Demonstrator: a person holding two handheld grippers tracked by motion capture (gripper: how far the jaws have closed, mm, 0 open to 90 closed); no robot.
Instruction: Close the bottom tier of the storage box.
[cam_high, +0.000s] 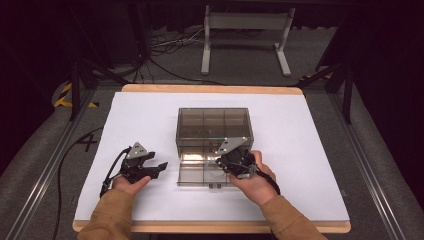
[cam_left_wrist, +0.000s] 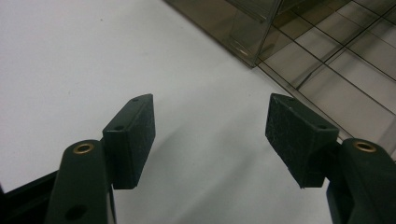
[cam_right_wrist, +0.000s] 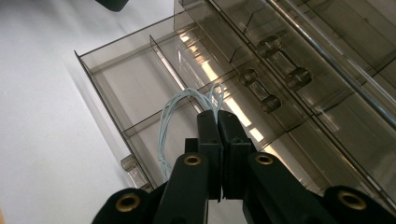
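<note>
Wire loops (cam_right_wrist: 187, 112), pale blue, are hanging clamped in the right tongs (cam_right_wrist: 218, 116) over the open drawer (cam_right_wrist: 121, 88) of the smoky organizer box (cam_high: 214, 125). Left tongs (cam_left_wrist: 210, 135) are idling apart above the counter (cam_high: 135, 115). Next, I judge, comes lowering into a compartment and releasing.

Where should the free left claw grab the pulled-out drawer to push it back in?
Best bet is the drawer's front wall near its left corner, coming from the person's side. That edge is a thin, upright, bare lip, and the left claw stands open just beside it. The right claw is shut on the pale wire bundle over the drawer's right half, so keep left.
</note>
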